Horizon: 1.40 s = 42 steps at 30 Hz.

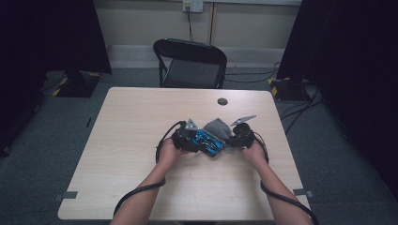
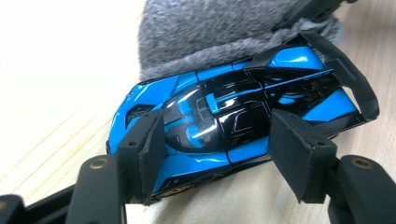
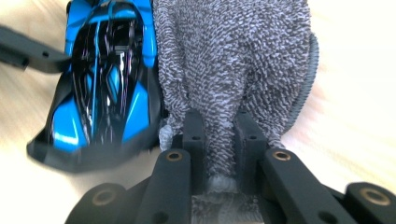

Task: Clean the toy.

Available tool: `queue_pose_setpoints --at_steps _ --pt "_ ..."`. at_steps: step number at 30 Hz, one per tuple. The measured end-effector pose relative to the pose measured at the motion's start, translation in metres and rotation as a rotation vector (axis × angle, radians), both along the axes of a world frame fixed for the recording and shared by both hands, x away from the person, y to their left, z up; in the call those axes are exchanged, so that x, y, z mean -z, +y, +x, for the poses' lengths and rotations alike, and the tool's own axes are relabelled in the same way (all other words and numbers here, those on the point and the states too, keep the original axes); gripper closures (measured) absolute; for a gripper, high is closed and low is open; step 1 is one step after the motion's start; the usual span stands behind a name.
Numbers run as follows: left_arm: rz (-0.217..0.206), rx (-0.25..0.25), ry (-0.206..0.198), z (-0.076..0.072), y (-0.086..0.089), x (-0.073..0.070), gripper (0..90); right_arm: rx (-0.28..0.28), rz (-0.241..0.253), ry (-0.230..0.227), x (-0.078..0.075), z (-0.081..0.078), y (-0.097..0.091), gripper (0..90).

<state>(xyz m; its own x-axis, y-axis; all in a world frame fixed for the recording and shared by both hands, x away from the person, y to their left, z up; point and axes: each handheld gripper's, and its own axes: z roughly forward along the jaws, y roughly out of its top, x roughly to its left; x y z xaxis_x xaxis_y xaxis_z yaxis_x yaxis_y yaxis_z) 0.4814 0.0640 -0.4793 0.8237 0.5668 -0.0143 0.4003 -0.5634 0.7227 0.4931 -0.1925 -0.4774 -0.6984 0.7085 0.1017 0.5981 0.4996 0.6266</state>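
Looking at the middle of the table, we see a small glossy toy car in blue and black (image 2: 233, 116), with a black rear wing. It lies on the wood near the centre, a little toward the person's side. The left gripper (image 2: 219, 154) takes the car across its body: one black pad (image 2: 144, 154) lies on the nose part and the other pad (image 2: 299, 158) on the flank near the rear, so its jaws are half spread and pinch the car.

Just beside the car, and touching its side, is a grey fluffy terry cloth (image 3: 233, 60). In the left gripper view the cloth (image 2: 210, 32) lies behind the car and hides its far edge. The right gripper (image 3: 222, 140) has its jaws pressed together on a bunched fold of this cloth, and the pile comes out between them. In the right gripper view the car (image 3: 102, 84) sits left of the cloth, slightly blurred.

In the high view the two grippers face each other, the left gripper (image 1: 187, 138) and the right gripper (image 1: 241, 136), with the car (image 1: 209, 143) and the cloth (image 1: 218, 127) between them, and cables trail back along both forearms.

Farther out we see the pale wooden table (image 1: 131, 140), a round dark grommet (image 1: 222, 101) near its far edge, and a black folding chair (image 1: 190, 63) behind it. Nothing of these stands in the way of the grippers.
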Motion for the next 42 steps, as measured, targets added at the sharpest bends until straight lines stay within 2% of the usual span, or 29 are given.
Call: queue_pose_setpoints --at_steps 9,15,33,42 --pt "0.008 0.0 0.004 -0.002 -0.001 -0.001 37.1 -0.007 0.017 0.006 -0.001 -0.021 -0.013 78.1" --pt "0.012 -0.002 0.006 -0.002 -0.002 -0.001 37.1 -0.01 0.002 0.006 -0.002 -0.033 -0.023 77.9" --pt "0.02 -0.01 0.018 -0.001 -0.002 -0.002 37.0 -0.036 0.039 0.036 -0.005 -0.073 -0.057 77.7" --pt "0.019 -0.015 0.02 -0.001 -0.002 -0.002 36.9 -0.058 0.043 0.043 -0.009 -0.09 -0.066 77.8"
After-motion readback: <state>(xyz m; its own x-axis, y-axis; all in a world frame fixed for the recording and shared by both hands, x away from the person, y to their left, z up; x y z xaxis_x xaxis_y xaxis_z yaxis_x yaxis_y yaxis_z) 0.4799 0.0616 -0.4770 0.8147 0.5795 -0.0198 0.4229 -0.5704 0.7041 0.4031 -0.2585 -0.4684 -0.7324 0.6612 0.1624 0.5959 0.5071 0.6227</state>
